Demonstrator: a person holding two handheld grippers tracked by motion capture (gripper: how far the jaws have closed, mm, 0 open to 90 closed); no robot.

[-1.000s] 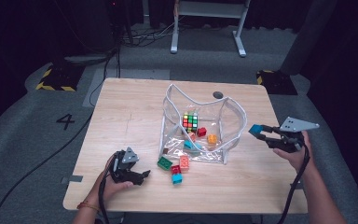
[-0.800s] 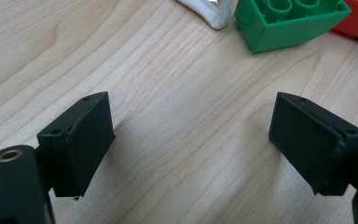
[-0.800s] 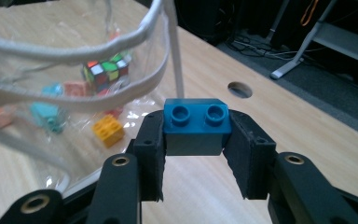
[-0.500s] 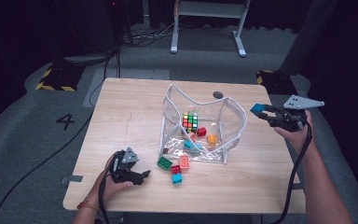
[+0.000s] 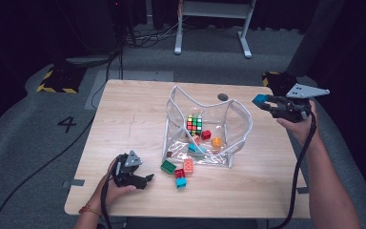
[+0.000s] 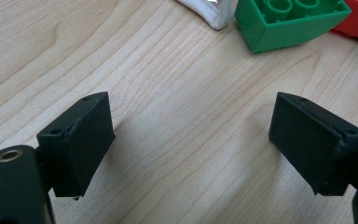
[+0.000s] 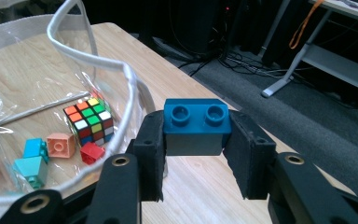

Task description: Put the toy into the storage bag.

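The right gripper (image 7: 196,154) has its jaws clamped on a blue two-stud building block (image 7: 196,126), one pad pressed on each short end, and holds it up in the air off the right side of the clear plastic pouch (image 5: 240,125); from the high view the block (image 5: 260,99) sits just outside the pouch's white-trimmed rim, apart from it and above the wooden table (image 5: 128,114). The pouch stands open, with a colour puzzle cube (image 5: 194,124), a red block (image 5: 206,134), an orange block (image 5: 217,141) and a teal one (image 5: 194,148) lying inside. To my eye this is the carry step of packing the loose bricks away: block picked, not yet dropped. The next move looks to call for swinging it in over the rim toward the open middle, clear of the trim, then letting go. The left gripper (image 6: 191,140) rests low near the table's front edge with its jaws wide apart and nothing between them, the green block (image 6: 291,21) just ahead of it, beside the pouch's corner.
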